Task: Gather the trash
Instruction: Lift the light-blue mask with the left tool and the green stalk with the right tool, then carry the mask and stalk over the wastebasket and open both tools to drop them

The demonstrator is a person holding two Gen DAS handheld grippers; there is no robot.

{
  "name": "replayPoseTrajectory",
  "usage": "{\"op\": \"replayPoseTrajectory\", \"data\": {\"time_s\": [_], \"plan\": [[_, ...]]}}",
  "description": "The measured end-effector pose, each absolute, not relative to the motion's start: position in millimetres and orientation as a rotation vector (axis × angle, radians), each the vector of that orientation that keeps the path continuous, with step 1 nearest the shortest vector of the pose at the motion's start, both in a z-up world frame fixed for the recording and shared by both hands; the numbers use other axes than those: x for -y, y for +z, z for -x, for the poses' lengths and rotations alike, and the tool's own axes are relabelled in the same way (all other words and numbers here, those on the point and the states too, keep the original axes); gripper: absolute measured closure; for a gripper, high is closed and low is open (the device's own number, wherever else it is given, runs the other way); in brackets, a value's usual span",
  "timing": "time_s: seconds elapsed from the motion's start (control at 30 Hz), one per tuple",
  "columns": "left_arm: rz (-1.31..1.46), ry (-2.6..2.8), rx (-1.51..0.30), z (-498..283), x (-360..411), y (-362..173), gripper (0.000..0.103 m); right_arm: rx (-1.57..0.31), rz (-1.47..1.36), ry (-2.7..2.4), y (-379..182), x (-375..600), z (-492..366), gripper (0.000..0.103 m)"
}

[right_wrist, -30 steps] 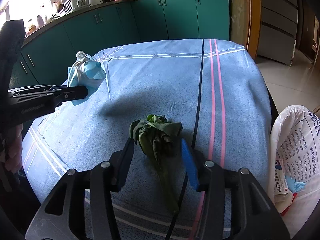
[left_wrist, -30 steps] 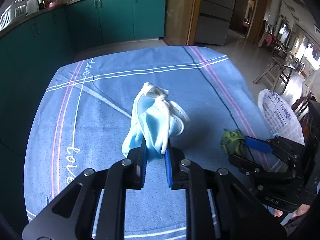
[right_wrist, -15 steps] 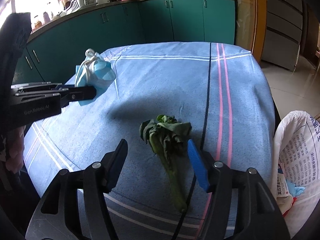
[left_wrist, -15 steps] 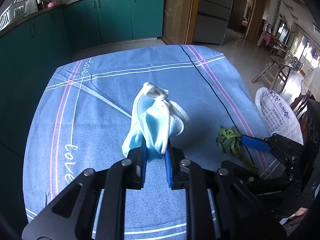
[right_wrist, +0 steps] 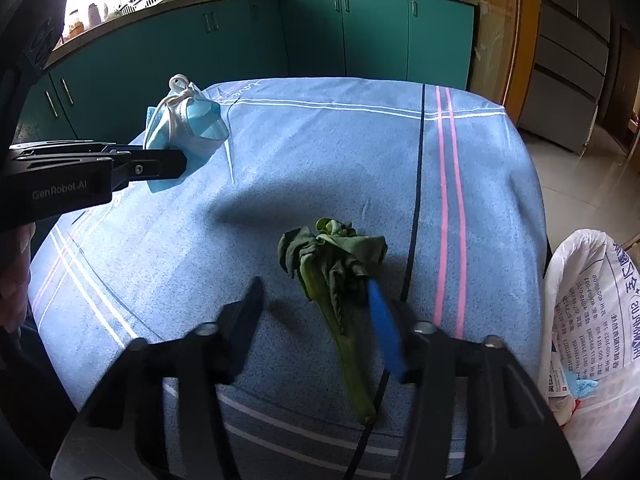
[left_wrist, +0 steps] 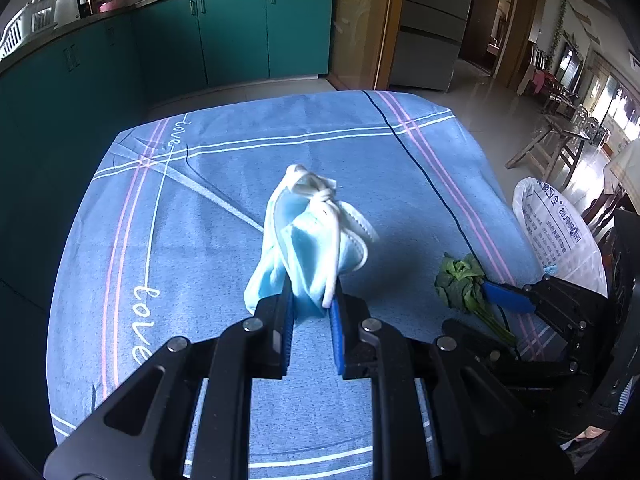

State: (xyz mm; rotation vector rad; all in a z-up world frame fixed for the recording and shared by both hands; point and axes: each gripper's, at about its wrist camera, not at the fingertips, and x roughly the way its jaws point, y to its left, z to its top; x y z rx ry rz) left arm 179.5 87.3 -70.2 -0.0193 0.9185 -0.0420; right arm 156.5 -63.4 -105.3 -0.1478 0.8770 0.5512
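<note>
My left gripper [left_wrist: 311, 304] is shut on a crumpled blue face mask [left_wrist: 312, 236] and holds it above the blue tablecloth [left_wrist: 192, 216]; the mask also shows in the right wrist view [right_wrist: 184, 124]. A wilted green leafy vegetable [right_wrist: 332, 276] lies on the cloth near the right front edge, also seen in the left wrist view [left_wrist: 460, 280]. My right gripper [right_wrist: 316, 300] is open, its fingers on either side of the vegetable's stalk, just above it. A white trash bag [right_wrist: 588, 320] stands open beside the table's right edge.
Teal kitchen cabinets [left_wrist: 224, 36] run behind and left of the table. A glass door with a wooden frame [right_wrist: 496, 28] stands at the back. The white bag [left_wrist: 556, 232] holds some trash. Chairs [left_wrist: 560, 140] stand far right.
The right gripper has pulled back and risen slightly, opening wider around the vegetable. The left gripper has lifted back a little with the mask still held.
</note>
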Motion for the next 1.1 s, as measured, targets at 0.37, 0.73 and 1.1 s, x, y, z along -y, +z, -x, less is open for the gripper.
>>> {"op": "replayPoseTrajectory", "data": {"time_s": [0.37, 0.73, 1.1], "plan": [[0.031, -0.031, -0.921, -180, -90, -70, 0.085, -0.865, 0.149, 0.554, -104, 66, -158, 0.085], [0.072, -0.013, -0.880, -174, -101, -59, 0.085, -0.768, 0.058, 0.568, -77, 86, -153, 0.085], [0.090, -0.014, -0.856, -171, -106, -55, 0.085, -0.742, -0.015, 0.577, -69, 106, -154, 0.085]]}}
